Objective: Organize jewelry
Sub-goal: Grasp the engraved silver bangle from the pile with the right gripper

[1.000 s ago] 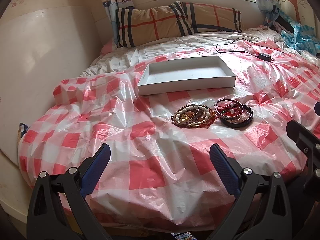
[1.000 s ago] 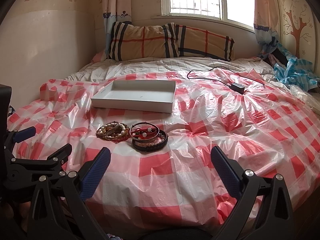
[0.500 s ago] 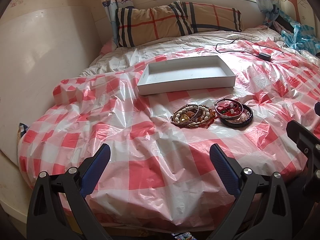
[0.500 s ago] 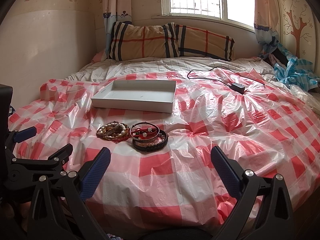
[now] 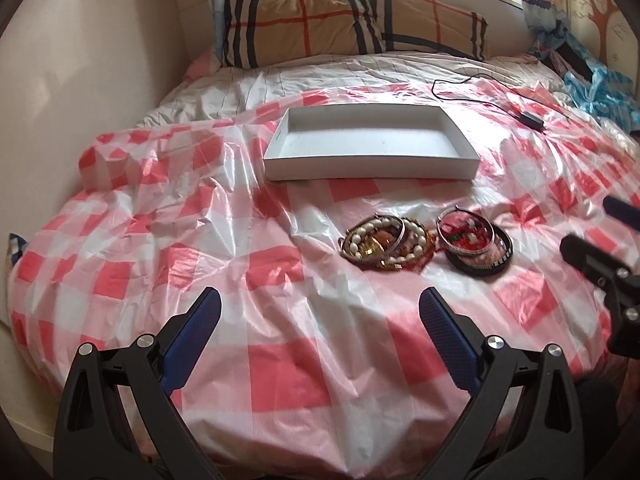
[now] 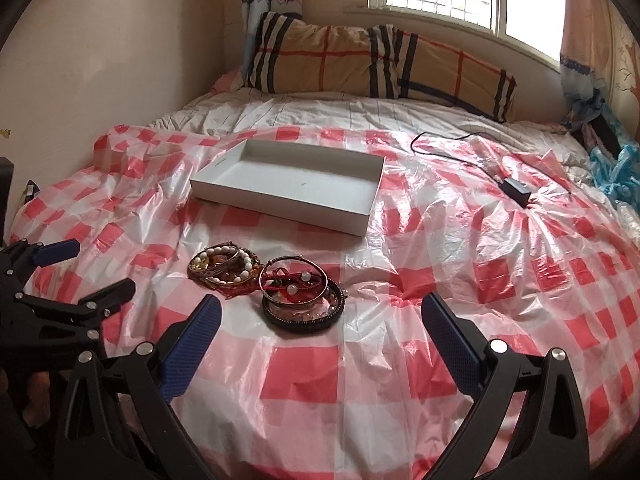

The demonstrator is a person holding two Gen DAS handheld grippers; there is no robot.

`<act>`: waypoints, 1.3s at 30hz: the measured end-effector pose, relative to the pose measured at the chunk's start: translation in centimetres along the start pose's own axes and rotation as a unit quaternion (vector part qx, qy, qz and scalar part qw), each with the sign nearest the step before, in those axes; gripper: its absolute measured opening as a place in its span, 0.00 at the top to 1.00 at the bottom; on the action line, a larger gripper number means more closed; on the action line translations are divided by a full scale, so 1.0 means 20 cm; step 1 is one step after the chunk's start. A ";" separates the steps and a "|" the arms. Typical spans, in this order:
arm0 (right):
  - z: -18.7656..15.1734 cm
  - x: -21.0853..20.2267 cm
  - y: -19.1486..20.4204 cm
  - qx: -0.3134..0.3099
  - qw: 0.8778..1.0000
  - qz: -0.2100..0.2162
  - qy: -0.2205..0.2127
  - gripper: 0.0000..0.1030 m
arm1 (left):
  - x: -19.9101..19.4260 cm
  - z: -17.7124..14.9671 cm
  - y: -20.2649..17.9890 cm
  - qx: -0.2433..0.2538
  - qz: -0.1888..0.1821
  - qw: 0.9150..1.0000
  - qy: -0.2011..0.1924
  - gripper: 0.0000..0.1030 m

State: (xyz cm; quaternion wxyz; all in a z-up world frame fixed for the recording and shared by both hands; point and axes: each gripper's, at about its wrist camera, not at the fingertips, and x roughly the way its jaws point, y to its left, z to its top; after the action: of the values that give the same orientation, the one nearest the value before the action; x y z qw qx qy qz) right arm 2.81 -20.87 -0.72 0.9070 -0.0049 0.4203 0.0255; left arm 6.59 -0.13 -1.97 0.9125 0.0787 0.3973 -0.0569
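Mostly tangled: bracelet pile (image 5: 386, 245) + bangle stack (image 5: 474, 244) overlap, single pcs hard to tell apart. White box (image 5: 370, 142) holds nothing, sits just far of jewelry, center of checkered plastic sheet (image 6: 460, 264) on bed; plaid pillow (image 6: 380, 62) under window. Left gripper (image 5: 320, 330) & right gripper (image 6: 320, 330) both spread wide, gripping nothing, near edge.

2 bracelet piles (image 5: 386, 242) side by side, near empty white box (image 5: 370, 148)

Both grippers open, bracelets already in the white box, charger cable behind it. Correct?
Not quite: the white box is empty. The bracelets lie on the checked plastic sheet in front of it, as the right wrist view shows. The rest holds.
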 end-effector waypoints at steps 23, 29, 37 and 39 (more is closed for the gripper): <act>0.24 0.68 -0.01 -0.083 0.987 0.111 0.084 0.36 | 0.52 0.21 -0.05 0.034 -0.062 0.995 0.073 0.08; 0.20 0.55 -0.17 -0.016 0.992 0.113 0.050 0.37 | 0.62 0.24 -0.14 0.057 -0.074 0.992 0.082 0.08; 0.18 0.47 -0.25 0.026 0.991 0.132 0.003 0.37 | 0.72 0.25 -0.18 0.054 -0.101 0.987 0.110 0.45; 0.18 0.45 -0.25 0.027 0.990 0.136 -0.005 0.37 | 0.71 0.26 -0.15 0.043 -0.105 0.988 0.103 0.45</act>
State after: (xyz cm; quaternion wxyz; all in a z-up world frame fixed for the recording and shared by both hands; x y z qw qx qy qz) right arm 11.63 -25.32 -5.32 0.8968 0.0767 0.4133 0.1379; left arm 19.30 -4.65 -9.19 0.8516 0.0807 0.4923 -0.1609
